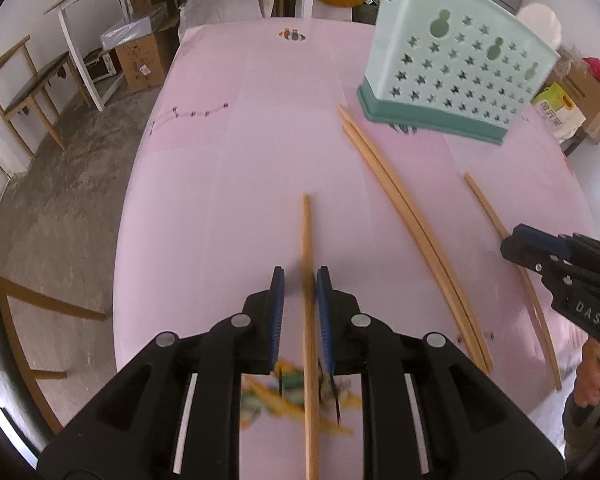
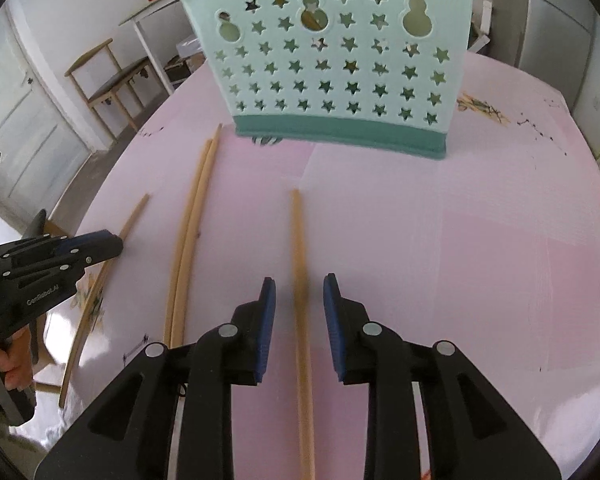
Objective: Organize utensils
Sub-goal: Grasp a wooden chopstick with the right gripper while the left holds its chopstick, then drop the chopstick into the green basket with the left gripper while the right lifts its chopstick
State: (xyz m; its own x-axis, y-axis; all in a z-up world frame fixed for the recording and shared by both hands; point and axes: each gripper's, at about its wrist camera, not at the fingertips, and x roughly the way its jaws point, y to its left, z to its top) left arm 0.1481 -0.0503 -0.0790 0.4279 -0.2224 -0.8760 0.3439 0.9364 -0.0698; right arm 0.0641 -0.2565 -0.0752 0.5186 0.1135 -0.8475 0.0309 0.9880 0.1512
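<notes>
Several wooden chopsticks lie on a pink table (image 1: 228,184). In the left wrist view my left gripper (image 1: 300,280) is open, its jaws on either side of one chopstick (image 1: 308,240) without closing on it. A pair of chopsticks (image 1: 400,204) lies to its right, another chopstick (image 1: 496,216) beyond. In the right wrist view my right gripper (image 2: 299,288) is open, straddling that chopstick (image 2: 298,232). The pair (image 2: 196,200) lies to its left. A mint-green holder with star holes (image 2: 332,60) stands upright behind; it also shows in the left wrist view (image 1: 456,64).
The right gripper's body (image 1: 564,276) shows at the right edge of the left view; the left gripper's body (image 2: 44,264) at the left of the right view. A wooden chair (image 2: 108,76), white table (image 1: 100,12) and cardboard boxes (image 1: 140,60) stand off the table.
</notes>
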